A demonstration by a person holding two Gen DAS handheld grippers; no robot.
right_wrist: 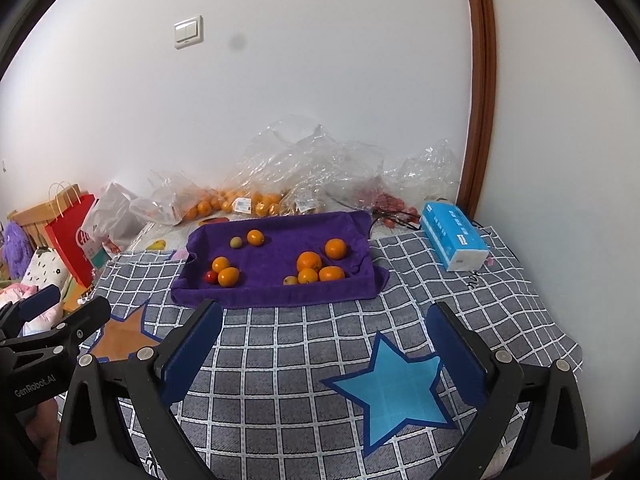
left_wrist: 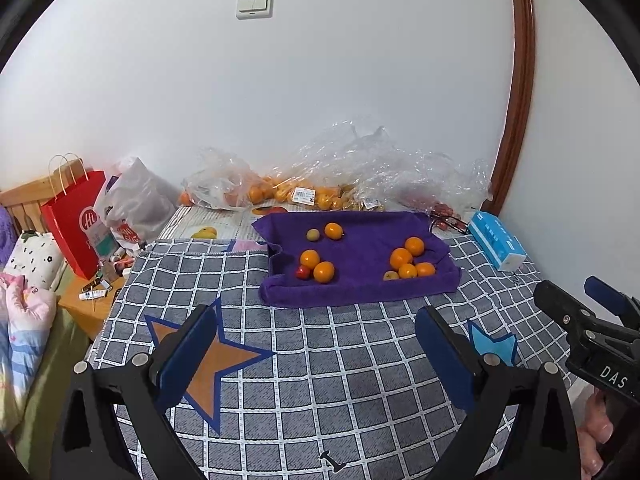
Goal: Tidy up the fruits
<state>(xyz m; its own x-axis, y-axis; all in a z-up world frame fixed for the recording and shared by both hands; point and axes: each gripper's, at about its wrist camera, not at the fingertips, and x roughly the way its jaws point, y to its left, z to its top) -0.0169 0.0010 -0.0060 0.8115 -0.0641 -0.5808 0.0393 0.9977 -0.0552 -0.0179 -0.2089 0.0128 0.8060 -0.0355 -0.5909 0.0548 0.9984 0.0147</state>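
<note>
Hovering w/ left gripper (left_wrist: 316, 354) & right gripper (right_wrist: 324, 344) spread wide, holding nothing; fruits (left_wrist: 408, 264) on purple towel (left_wrist: 360, 292) in mixed clusters — sorting incomplete.

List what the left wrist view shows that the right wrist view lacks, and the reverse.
Only the left wrist view: the small bottles on the wooden stand beside the bed. Only the right wrist view: the full blue star and a purple plush. Both: the purple towel with oranges, the tissue pack, both open grippers.
</note>
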